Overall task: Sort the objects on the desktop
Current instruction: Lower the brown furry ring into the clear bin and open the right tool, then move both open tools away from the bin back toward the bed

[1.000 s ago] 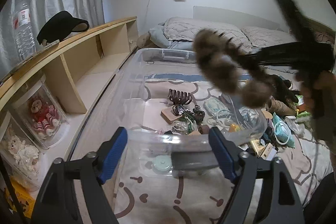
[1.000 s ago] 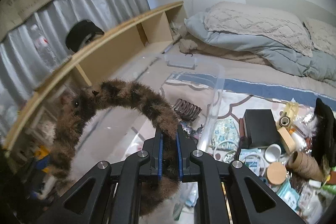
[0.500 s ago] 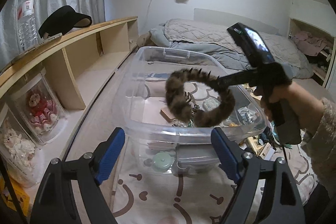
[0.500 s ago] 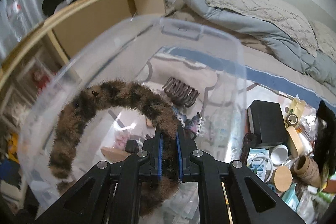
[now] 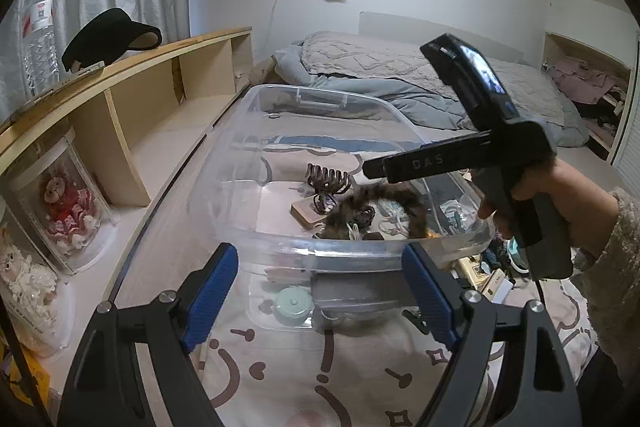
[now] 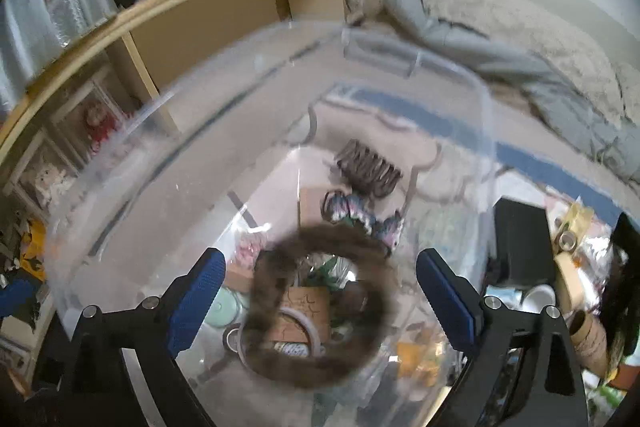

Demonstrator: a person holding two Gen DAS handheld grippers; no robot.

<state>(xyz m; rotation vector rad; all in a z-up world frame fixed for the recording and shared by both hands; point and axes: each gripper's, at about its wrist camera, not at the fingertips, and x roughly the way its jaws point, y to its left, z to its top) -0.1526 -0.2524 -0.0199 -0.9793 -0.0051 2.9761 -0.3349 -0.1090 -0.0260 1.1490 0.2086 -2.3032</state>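
Note:
A brown furry headband (image 6: 320, 307) lies loose inside the clear plastic bin (image 5: 280, 131), among small items; it also shows in the left wrist view (image 5: 376, 207). My right gripper (image 6: 320, 291) is open and empty, held above the bin's right side, and its body shows in the left wrist view (image 5: 460, 159). My left gripper (image 5: 316, 291) is open and empty, just in front of the bin's near wall. A dark claw hair clip (image 5: 328, 179) and scrunchies (image 6: 360, 211) lie in the bin.
A wooden shelf (image 5: 132, 99) runs along the left with a water bottle (image 5: 38, 31) and black visor (image 5: 112, 39). A bed (image 5: 400, 83) lies behind. Clutter including a black box (image 6: 520, 239) and cups (image 6: 540, 299) sits right of the bin.
My right gripper moved down over the bin, opened and let go of the furry headband, which dropped into the bin. My left gripper stayed open in place.

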